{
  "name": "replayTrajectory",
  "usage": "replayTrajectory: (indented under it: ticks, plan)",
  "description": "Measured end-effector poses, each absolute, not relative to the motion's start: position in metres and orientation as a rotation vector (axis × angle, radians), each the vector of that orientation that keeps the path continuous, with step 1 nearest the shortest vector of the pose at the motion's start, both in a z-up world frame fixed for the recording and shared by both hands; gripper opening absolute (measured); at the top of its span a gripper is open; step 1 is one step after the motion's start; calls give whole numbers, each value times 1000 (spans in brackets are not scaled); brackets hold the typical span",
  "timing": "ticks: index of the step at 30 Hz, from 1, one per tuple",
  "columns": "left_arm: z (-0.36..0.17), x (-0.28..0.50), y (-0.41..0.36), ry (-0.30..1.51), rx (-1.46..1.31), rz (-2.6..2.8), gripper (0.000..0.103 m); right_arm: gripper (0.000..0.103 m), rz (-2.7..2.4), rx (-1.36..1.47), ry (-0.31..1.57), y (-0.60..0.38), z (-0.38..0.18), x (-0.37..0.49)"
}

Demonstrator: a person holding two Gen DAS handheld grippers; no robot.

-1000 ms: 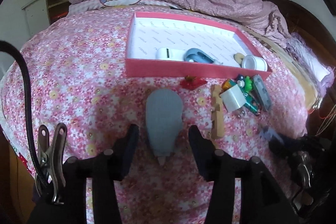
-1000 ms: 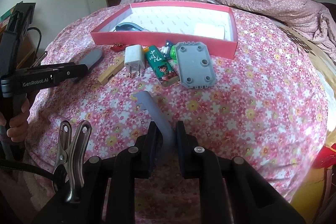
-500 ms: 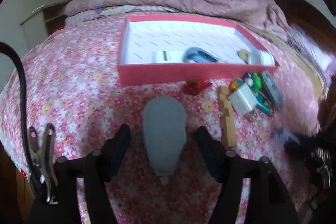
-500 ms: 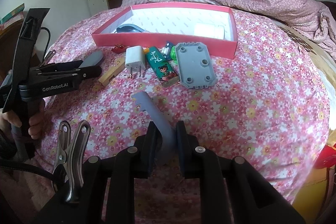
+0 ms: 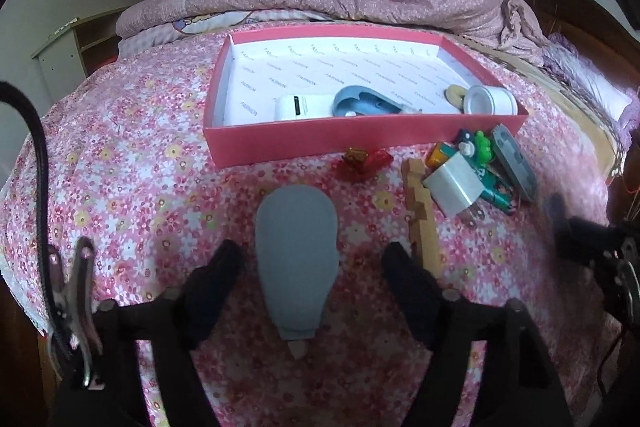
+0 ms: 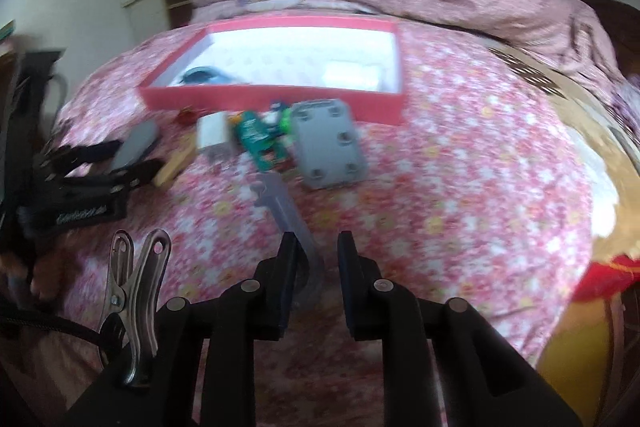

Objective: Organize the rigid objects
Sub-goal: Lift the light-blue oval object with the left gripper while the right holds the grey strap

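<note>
Left view: my left gripper (image 5: pixel 312 263) stands wide open astride the grey paddle (image 5: pixel 297 259), ready to pinch; red box (image 5: pixel 360 143) lies ahead (wider spread than a second ago).

Right view: my right gripper (image 6: pixel 317 259) has raised the grey bracket (image 6: pixel 286 211), though I can't tell whether it is clamped or just released.

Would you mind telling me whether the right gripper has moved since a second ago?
Yes. The right gripper has opened and the pink box now sits lower in its view, so it has tilted or lifted.
</note>
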State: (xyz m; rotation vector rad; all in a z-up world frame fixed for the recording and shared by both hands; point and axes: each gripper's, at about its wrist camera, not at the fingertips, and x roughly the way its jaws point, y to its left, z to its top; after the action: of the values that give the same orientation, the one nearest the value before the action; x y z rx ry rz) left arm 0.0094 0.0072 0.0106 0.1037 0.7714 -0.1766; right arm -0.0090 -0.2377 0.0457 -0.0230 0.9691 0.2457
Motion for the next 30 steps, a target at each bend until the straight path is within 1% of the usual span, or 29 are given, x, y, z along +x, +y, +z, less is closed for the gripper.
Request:
replayTrajectory:
  ticks: [1, 3, 5, 7, 9, 10, 11, 13, 21, 22, 24, 25, 26, 30]
  plan:
    - [11, 8, 7, 768, 104, -176, 66, 20, 247, -19, 983, -236, 45, -8]
    - [12, 6, 7, 766, 101, -178, 56, 20, 298, -3, 1020, -230, 45, -8]
    - [12, 4, 9, 765, 90, -180, 51, 20, 366, -12, 1028, -220, 49, -12]
    - [13, 2, 12, 767, 76, -185, 47, 21, 402, -55, 995, -211, 57, -19]
    - [13, 1, 15, 768, 62, -187, 42, 29, 433, -89, 944, -205, 68, -25]
    - [13, 1, 17, 769, 56, -188, 42, 36, 443, -95, 924, -205, 73, -27]
    - [14, 1, 18, 769, 50, -188, 40, 40, 447, -98, 910, -204, 75, -29]
    - [13, 1, 19, 768, 42, -190, 40, 45, 448, -105, 900, -205, 76, -28]
    - [13, -2, 18, 766, 47, -195, 40, 46, 471, -96, 978, -205, 52, -33]
    - [14, -3, 19, 767, 41, -200, 40, 45, 475, -96, 984, -204, 49, -33]
    - [16, -4, 19, 768, 35, -211, 40, 35, 474, -102, 1003, -202, 43, -32]
    - [18, -6, 19, 766, 32, -218, 40, 26, 475, -98, 1012, -201, 41, -32]
    - [20, -7, 19, 762, 31, -222, 40, 20, 476, -84, 1021, -203, 39, -31]
    - [28, -10, 17, 743, 36, -230, 40, 19, 472, -59, 1006, -208, 40, -30]
